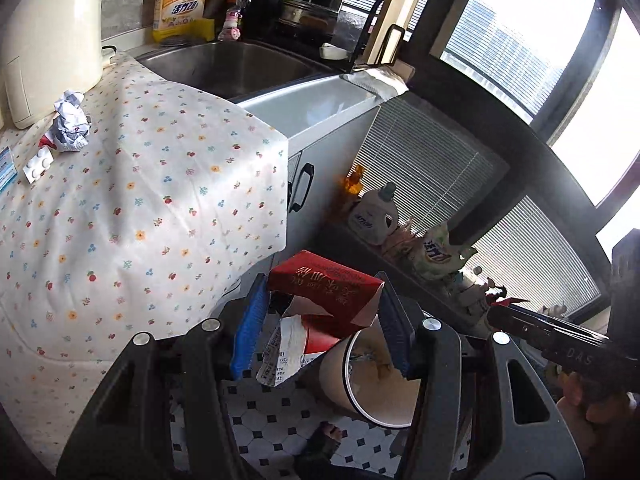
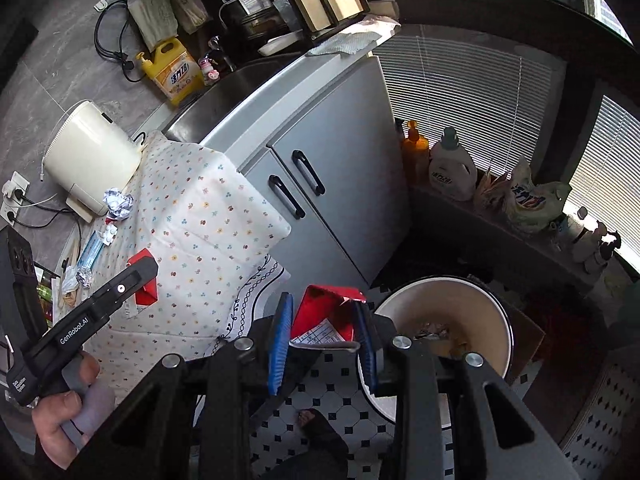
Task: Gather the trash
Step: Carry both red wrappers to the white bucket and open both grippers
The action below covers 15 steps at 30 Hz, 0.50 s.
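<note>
The left gripper (image 1: 320, 320) clamps a torn red carton (image 1: 324, 292) printed with gold Chinese characters, held above the white trash bin (image 1: 376, 392), likely for dropping. The right gripper (image 2: 324, 340) grips another red carton (image 2: 328, 316) beside that bin (image 2: 448, 320). Crumpled paper (image 1: 70, 122) remains on the table (image 1: 140, 200).

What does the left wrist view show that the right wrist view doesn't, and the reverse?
Only the left wrist view: the inside of the sink.
Only the right wrist view: both cabinet door handles, wall sockets, and the left gripper from outside, shut on a red carton.
Both: a red carton in the fingers, the bin, the crumpled paper, the floral cloth.
</note>
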Each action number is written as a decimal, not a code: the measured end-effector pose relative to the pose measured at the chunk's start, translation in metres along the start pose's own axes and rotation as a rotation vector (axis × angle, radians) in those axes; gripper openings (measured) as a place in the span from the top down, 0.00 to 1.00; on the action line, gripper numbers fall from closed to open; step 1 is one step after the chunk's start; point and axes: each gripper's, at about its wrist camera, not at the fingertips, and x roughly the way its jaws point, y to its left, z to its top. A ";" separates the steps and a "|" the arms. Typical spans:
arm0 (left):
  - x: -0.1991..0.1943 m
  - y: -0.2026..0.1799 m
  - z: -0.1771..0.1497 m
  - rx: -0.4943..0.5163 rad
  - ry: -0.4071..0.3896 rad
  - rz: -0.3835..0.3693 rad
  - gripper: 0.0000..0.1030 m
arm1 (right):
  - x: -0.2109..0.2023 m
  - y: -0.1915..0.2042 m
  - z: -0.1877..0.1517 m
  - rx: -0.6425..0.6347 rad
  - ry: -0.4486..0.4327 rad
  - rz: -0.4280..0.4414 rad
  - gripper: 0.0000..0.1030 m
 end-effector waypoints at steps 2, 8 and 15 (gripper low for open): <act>0.010 -0.015 -0.005 0.009 0.011 -0.018 0.48 | -0.001 -0.018 -0.003 0.017 0.014 -0.011 0.69; 0.033 -0.051 -0.019 0.020 0.047 -0.050 0.48 | -0.003 -0.060 -0.008 0.055 0.036 -0.025 0.46; 0.053 -0.075 -0.033 0.027 0.089 -0.058 0.48 | -0.002 -0.090 -0.016 0.080 0.061 -0.031 0.45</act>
